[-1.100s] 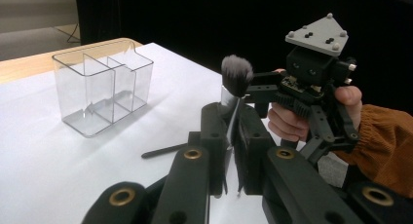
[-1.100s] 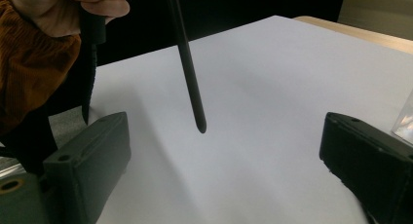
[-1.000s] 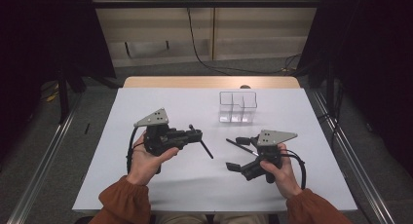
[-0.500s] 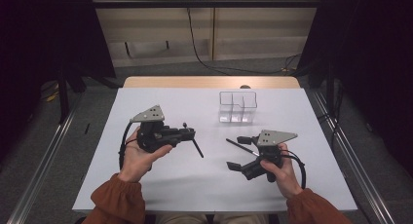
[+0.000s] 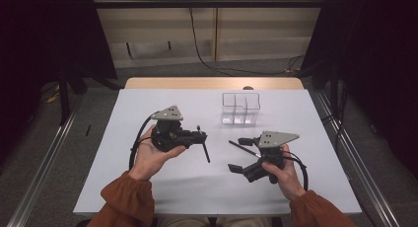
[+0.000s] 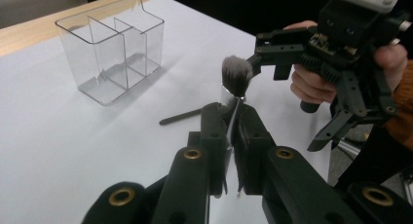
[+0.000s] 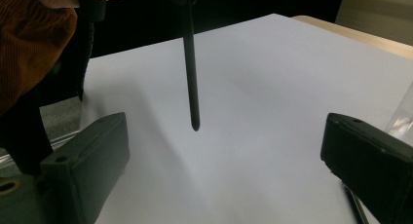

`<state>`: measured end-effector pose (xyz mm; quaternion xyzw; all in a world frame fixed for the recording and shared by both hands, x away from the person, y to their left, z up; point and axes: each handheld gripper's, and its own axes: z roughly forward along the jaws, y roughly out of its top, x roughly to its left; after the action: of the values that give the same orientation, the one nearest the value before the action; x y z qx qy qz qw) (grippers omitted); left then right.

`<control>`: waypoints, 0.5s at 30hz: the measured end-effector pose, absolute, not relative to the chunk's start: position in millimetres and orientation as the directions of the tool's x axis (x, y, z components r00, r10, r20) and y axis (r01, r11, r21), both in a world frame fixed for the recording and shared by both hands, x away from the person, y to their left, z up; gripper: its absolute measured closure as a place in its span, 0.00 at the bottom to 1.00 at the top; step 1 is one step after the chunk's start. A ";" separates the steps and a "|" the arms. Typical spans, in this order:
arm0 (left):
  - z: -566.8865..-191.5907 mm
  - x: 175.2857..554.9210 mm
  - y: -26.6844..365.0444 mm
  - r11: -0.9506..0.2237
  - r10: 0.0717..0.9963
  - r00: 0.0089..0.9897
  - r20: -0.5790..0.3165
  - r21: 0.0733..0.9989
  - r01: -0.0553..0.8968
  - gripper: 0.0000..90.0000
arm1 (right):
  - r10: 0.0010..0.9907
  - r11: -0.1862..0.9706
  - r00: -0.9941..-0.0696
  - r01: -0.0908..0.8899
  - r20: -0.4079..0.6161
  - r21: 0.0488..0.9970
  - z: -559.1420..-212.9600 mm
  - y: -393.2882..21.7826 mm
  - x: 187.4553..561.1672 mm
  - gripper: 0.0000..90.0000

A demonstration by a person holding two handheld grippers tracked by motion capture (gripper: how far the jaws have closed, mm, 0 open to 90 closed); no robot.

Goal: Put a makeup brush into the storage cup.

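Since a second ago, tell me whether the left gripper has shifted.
Yes. The left gripper, shut on the brush, has moved toward the table's far edge and slightly left, judged against the clear organizer.

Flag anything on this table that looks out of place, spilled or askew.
Nothing spilled or damaged. The clear organizer stands upright. One thin dark stick lies loose on the white table by the right claw, while the left claw holds a makeup brush.

Clear glossy plastic organizer (image 6: 114, 51), soft-bristled brush (image 6: 235, 77) with matt black handle, matt white tabletop (image 5: 148, 108)
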<state>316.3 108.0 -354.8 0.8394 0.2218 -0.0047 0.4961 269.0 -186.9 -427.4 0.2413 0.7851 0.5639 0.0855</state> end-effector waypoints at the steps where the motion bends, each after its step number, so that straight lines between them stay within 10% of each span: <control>1: -354.4 316.4 105.7 -0.410 0.365 0.903 -0.228 0.831 0.376 0.93 | 0.473 0.247 -0.870 0.283 0.140 0.927 -427.2 -186.5 269.0 0.04; 15: -356.3 312.6 91.9 -0.419 0.335 0.913 -0.234 0.831 0.367 0.93 | 0.448 0.266 -0.886 0.255 0.115 0.930 -419.8 -173.9 266.5 0.07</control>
<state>312.6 91.9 -356.3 0.8420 0.2084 -0.0157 0.4973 266.5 -173.9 -419.8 0.2222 0.7909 0.5637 0.0859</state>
